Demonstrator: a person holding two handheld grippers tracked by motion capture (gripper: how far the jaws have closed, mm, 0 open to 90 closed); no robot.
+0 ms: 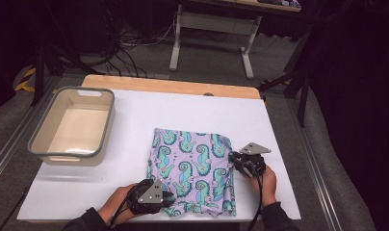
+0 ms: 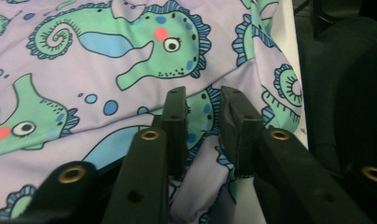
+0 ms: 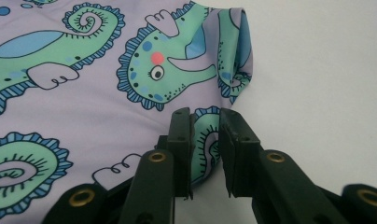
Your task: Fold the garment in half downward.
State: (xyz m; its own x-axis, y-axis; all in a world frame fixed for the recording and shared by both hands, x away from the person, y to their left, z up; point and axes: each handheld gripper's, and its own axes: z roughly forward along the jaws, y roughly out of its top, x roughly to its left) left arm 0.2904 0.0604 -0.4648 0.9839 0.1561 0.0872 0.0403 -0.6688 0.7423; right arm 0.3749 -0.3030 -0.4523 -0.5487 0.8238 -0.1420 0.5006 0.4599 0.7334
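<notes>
A folded lilac cloth printed with green and blue seahorses lies on the white table, toward the near right. My left gripper is at the cloth's near left corner, held by a hand that enters from below. In the left gripper view the cloth bunches up into a fold between the jaws of the left gripper, which is shut on it. My right gripper sits at the cloth's right edge. In the right gripper view the right gripper is shut on the folded edge of the cloth.
A beige basin with a grey rim stands at the table's left side with nothing in it. A wooden strip runs along the far edge. Beyond it are desk legs and cables on the floor. Bare white table lies right of the cloth.
</notes>
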